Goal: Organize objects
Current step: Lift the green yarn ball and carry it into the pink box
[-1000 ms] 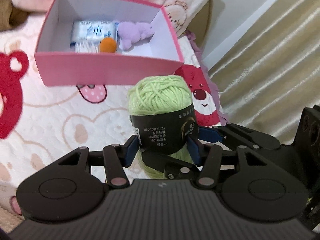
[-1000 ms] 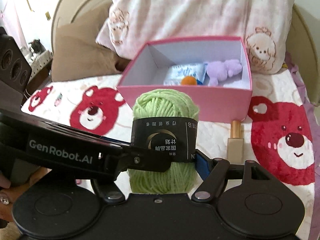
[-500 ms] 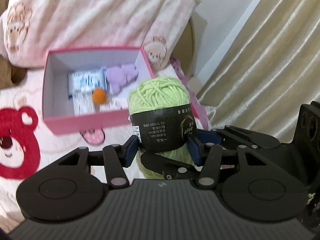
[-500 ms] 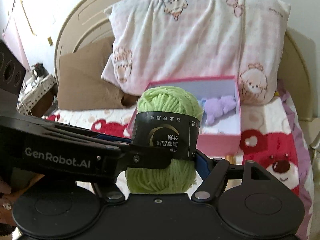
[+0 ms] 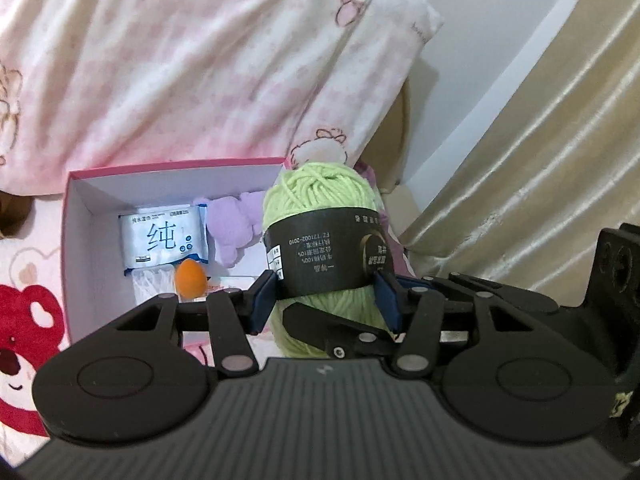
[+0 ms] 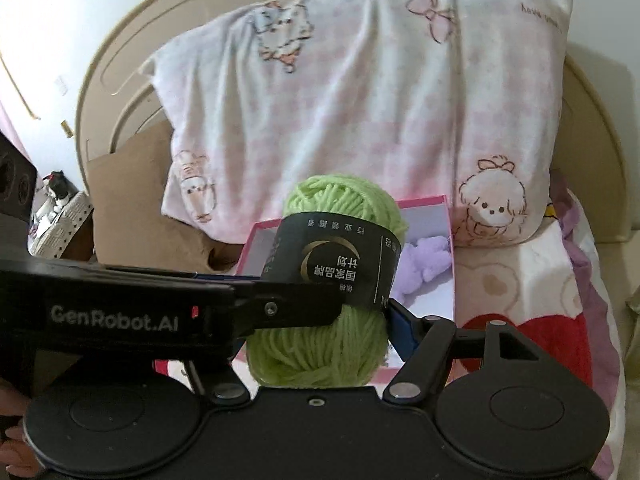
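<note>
A green yarn ball [image 5: 320, 200] with a black paper band is held upright between both grippers. My left gripper [image 5: 326, 300] is shut on the band from its side, blue pads pressing it. My right gripper [image 6: 332, 312] also grips the yarn ball [image 6: 340, 204]; its left finger is hidden behind the left gripper's body. The yarn is raised above the bed, in front of an open pink box [image 5: 76, 248]. The box holds a tissue pack [image 5: 162, 240], an orange ball [image 5: 191, 278] and a purple plush [image 5: 232, 232].
A pink pillow [image 6: 360, 100] leans on the beige headboard [image 6: 116, 64] behind the box [image 6: 448, 264]. The bed sheet [image 6: 540, 300] has red bear prints. A cream curtain [image 5: 540, 160] hangs at the right. A brown cushion [image 6: 132, 208] lies at the left.
Both grippers have lifted the yarn ball up and tilted the views upward. The box has dropped lower in view and the pillow fills the upper part.
</note>
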`<state>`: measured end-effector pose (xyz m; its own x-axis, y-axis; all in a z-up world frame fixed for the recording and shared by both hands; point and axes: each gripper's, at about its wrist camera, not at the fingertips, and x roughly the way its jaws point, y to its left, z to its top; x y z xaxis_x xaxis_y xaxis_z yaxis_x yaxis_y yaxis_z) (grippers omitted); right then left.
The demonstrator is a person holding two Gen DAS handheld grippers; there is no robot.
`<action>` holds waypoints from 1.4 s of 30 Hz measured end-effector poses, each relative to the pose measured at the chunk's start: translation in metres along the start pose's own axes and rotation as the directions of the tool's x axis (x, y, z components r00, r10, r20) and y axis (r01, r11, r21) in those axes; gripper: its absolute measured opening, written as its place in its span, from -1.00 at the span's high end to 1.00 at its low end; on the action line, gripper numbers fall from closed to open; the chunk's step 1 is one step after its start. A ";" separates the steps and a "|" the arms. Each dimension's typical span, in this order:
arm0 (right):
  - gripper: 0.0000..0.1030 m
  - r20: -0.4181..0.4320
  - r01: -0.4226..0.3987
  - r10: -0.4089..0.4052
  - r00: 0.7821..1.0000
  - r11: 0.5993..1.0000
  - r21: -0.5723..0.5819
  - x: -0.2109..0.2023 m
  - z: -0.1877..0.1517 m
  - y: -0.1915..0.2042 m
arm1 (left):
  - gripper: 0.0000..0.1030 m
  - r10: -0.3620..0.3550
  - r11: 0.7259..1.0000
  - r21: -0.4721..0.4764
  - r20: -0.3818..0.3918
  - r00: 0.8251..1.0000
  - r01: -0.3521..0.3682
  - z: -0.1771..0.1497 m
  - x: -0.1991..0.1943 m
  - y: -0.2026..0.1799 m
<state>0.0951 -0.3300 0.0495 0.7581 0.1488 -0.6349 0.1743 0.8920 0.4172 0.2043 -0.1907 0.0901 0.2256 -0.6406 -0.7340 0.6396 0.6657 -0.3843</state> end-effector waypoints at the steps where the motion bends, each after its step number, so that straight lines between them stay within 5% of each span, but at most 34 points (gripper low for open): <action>1: -0.44 -0.011 0.000 0.000 1.000 1.000 0.000 0.006 0.003 -0.004 | 0.00 0.007 1.000 0.019 -0.005 1.000 -0.007 0.004 0.005 -0.001; 9: -0.40 0.008 -0.051 0.051 0.999 0.998 0.035 0.051 -0.002 -0.044 | -0.01 0.032 0.999 0.026 -0.072 0.997 -0.030 0.015 0.059 0.018; 19: -0.33 -0.058 0.046 -0.048 0.997 0.998 -0.033 0.101 -0.009 -0.062 | -0.02 -0.054 0.995 -0.093 -0.093 0.994 0.045 0.005 0.119 0.061; 24: -0.31 -0.090 0.127 -0.137 0.987 0.986 -0.108 0.112 -0.020 -0.056 | -0.02 -0.125 0.966 -0.241 -0.104 0.987 0.097 -0.008 0.139 0.082; 42: -0.39 -0.168 0.174 -0.219 0.961 0.953 -0.248 0.135 -0.031 -0.042 | -0.01 -0.147 0.945 -0.311 -0.129 0.981 0.100 -0.015 0.165 0.110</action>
<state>0.1707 -0.3343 -0.0742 0.5846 0.0191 -0.8111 0.1422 0.9819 0.1255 0.3012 -0.2180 -0.0817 0.0325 -0.6764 -0.7358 0.3988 0.6839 -0.6110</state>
